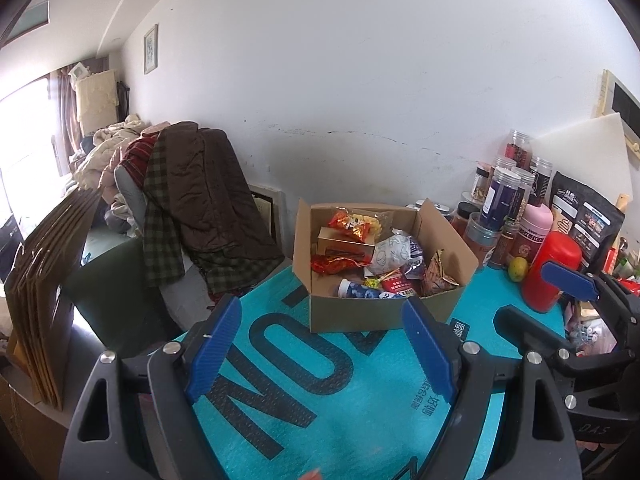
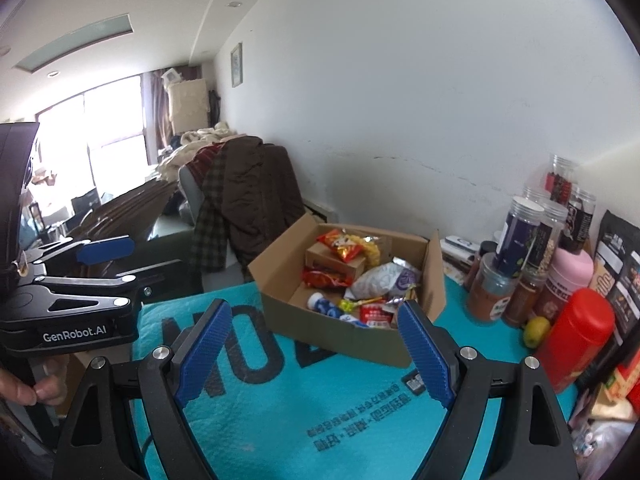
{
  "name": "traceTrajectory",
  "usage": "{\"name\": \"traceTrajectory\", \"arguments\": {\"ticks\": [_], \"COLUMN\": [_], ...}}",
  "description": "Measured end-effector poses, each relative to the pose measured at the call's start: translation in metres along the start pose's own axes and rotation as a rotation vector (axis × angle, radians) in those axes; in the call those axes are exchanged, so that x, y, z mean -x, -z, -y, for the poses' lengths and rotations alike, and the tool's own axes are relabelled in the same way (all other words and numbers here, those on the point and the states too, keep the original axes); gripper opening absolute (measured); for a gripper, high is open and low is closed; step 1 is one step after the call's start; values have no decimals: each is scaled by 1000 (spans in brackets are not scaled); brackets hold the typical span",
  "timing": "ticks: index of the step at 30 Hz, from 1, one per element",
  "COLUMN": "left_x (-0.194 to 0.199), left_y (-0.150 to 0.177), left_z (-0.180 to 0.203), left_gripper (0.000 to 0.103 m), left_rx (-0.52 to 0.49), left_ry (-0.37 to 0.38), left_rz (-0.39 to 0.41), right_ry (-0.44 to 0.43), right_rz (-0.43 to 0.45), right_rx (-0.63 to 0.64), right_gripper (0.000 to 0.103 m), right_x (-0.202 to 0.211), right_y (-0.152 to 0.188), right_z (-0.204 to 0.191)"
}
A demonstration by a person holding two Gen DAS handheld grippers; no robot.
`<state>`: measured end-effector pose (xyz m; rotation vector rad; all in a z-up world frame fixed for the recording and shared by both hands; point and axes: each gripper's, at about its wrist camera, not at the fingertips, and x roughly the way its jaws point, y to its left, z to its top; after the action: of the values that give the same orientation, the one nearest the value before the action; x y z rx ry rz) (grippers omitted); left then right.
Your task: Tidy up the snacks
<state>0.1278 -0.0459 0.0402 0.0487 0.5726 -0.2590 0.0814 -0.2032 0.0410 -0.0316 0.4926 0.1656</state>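
Both the left tongs (image 1: 320, 354) and right tongs (image 2: 314, 354) hang spread and empty above the teal surface (image 1: 360, 400), short of the cardboard box (image 1: 380, 312) where the snacks (image 1: 384, 258) lie, light crinkly packets probably best pinched by an edge.

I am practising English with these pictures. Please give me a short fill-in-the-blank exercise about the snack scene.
1. The snacks lie inside an open ____ box.
2. The table is covered by a ____ mat with black letters.
3. Both the left claw and the right claw are ____ and hold nothing.
4. The small yellow-green fruit sits beside a tall ____ container.

Missing words: cardboard; turquoise; open; red
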Motion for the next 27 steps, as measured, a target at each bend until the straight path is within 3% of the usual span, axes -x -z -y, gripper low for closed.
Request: {"name": "traceTrajectory", "arguments": {"ticks": [27], "left_x": [9], "left_y": [11], "left_z": [3], "left_gripper": [83], "left_rx": [-17], "left_ry": [-25], "left_rz": [-17], "right_ry": [-17], "right_rz": [-27], "right_rx": [-28], "right_gripper": [86], "right_x": [-10], "right_y": [3], "right_z": [8]}}
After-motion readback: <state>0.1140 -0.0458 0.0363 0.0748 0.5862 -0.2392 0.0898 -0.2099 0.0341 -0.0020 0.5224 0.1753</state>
